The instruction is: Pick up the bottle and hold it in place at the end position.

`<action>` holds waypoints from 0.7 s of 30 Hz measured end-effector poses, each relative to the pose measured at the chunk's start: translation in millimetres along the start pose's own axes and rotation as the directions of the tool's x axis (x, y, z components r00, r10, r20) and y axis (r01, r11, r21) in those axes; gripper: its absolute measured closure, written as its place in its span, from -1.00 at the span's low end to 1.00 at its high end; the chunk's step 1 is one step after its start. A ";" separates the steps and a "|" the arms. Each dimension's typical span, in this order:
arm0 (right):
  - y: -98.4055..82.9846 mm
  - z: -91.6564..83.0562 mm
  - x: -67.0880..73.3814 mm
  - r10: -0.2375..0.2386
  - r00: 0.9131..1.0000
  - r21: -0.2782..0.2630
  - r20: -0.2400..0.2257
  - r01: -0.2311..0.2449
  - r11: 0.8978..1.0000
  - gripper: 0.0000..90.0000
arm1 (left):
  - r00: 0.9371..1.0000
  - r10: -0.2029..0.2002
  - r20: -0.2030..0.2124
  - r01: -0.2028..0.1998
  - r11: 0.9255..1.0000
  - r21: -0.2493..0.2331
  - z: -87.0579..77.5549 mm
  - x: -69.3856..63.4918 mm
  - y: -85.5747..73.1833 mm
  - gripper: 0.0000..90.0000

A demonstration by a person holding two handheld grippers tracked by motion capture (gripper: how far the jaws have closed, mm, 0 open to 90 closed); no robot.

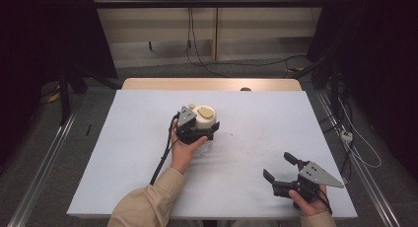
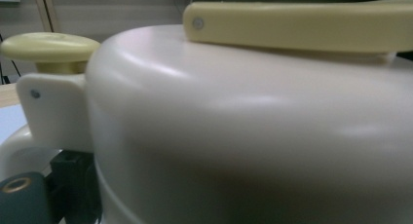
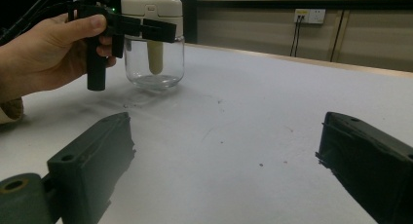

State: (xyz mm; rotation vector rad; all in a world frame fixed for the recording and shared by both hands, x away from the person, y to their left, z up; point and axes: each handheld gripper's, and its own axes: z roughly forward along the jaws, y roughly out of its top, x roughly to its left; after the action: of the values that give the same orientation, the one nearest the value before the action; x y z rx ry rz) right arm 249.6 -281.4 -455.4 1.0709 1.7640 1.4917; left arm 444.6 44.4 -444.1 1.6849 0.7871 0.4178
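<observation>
Jar, upright at frame centre of high view, is clamped at its cream lid by left gripper; right gripper, lower right, is held agape w/ nothing between jaws, well apart.

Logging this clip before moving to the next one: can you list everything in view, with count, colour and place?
jar: 1, clear glass, mid-table, upright
lid: 1, cream with a pale yellow handle and knob, on the jar, between the left gripper's jaws
table: 1, white top with a wooden far edge, centre of the high view
wall sockets: 1 plate, white, on the far wall
cables: several, black, on the floor behind the table
left gripper: 1, black, closed on the lid
right gripper: 1, black, jaws apart, empty, at the near right of the table
hands: 2, one on each gripper, beige sleeves
</observation>
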 end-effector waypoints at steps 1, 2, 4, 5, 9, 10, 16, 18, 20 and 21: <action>0.0 0.0 0.0 0.000 1.000 0.000 0.001 0.000 1.000 -0.89 | 1.000 0.010 0.001 -0.010 1.000 0.007 1.3 -0.6 1.3 -0.86; 0.1 0.0 0.0 0.000 1.000 0.000 0.001 0.000 1.000 -0.89 | 1.000 0.010 0.001 -0.010 1.000 0.007 1.3 -0.6 1.3 -0.86; 0.1 -0.1 -0.1 0.000 1.000 -0.001 0.001 0.000 1.000 -0.89 | 1.000 0.009 0.003 -0.009 1.000 0.000 2.6 -2.3 2.9 -0.86; 0.1 -0.2 -0.1 0.000 1.000 -0.001 0.002 0.000 1.000 -0.89 | 1.000 0.013 0.007 -0.013 1.000 0.002 3.4 -2.8 3.8 -0.86; 0.1 -0.4 -0.2 -0.001 1.000 -0.002 0.001 0.001 1.000 -0.89 | 1.000 0.010 0.008 -0.010 1.000 -0.002 6.4 -5.0 4.4 -0.86; 0.1 -0.5 -0.2 -0.001 1.000 -0.002 0.001 0.001 1.000 -0.89 | 1.000 0.009 0.007 -0.009 1.000 0.000 7.2 -5.3 4.0 -0.86; 0.1 -0.4 -0.2 -0.002 1.000 -0.001 0.001 0.002 1.000 -0.89 | 1.000 0.009 0.006 -0.009 1.000 -0.001 10.8 -6.4 3.1 -0.86; 0.1 -0.4 -0.1 -0.002 1.000 -0.001 0.001 0.002 1.000 -0.89 | 1.000 0.015 0.003 -0.015 1.000 0.005 11.6 -7.3 3.7 -0.86; 0.1 -0.3 -0.2 -0.005 1.000 -0.001 0.001 0.005 1.000 -0.89 | 1.000 0.020 0.005 -0.020 1.000 0.005 12.0 -7.4 4.2 -0.86; 0.0 -0.2 -0.2 -0.005 1.000 -0.001 0.001 0.005 1.000 -0.89 | 1.000 0.014 0.007 -0.014 1.000 0.001 12.6 -7.9 4.3 -0.86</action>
State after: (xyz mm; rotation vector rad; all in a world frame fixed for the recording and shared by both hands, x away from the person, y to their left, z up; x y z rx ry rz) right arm 249.5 -281.7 -455.3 1.0656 1.7643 1.4885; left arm 448.3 29.5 -442.4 1.6929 0.7712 0.4213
